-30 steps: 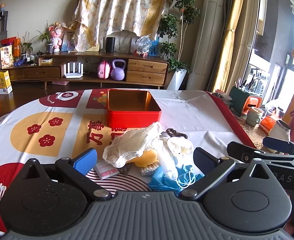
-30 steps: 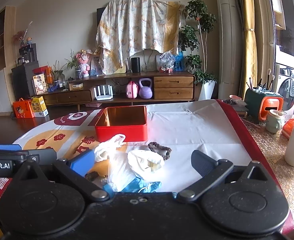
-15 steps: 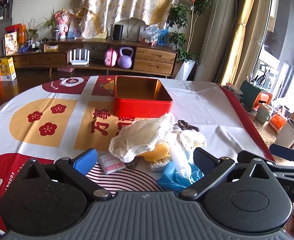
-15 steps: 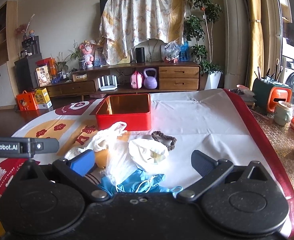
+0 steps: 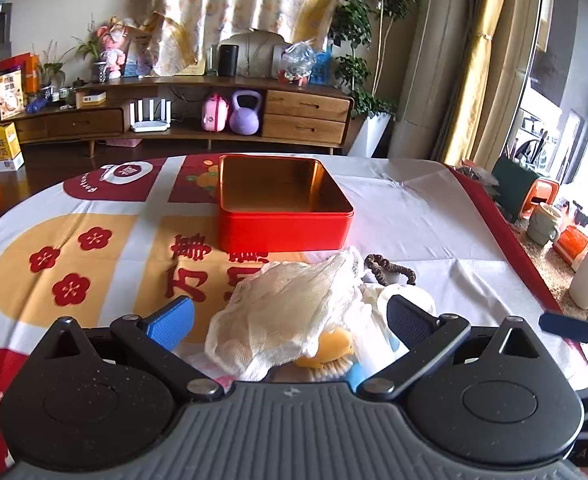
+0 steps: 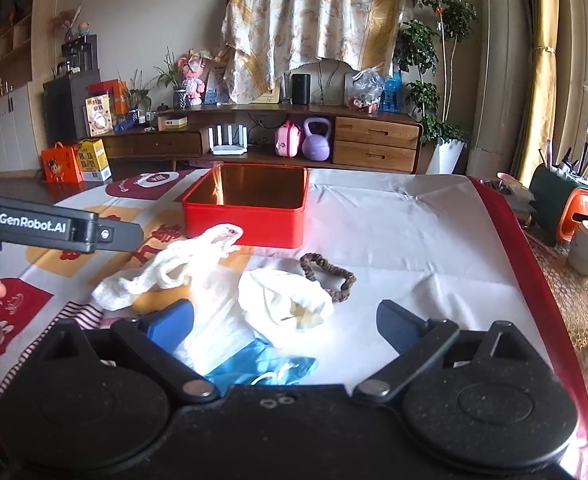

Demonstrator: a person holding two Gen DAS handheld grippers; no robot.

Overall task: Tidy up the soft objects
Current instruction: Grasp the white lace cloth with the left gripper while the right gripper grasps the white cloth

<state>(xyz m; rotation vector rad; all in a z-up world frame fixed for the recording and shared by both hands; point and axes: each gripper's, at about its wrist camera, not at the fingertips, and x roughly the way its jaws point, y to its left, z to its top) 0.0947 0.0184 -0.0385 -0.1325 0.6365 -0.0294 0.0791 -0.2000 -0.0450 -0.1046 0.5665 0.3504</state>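
Left tool [image 5: 289, 316] spread wide around gauze cloth [image 5: 281, 312], apparently untouched; right tool [image 6: 285, 318] closing over white pouch [image 6: 281, 300], not gripping.

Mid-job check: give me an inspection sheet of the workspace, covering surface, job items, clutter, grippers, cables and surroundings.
Surface: table under a white, red and yellow printed cloth.
Job's things: open red tin, empty; in front of it a pile with white gauze cloth, cream pouch, brown scrunchie, blue mask.
Clutter: yellow brush under the gauze.
Grippers: left gripper open around the gauze; right gripper closing, pads touching nothing.
Cables: nothing seen on the table.
Surroundings: wooden sideboard, purple kettlebell, potted tree.
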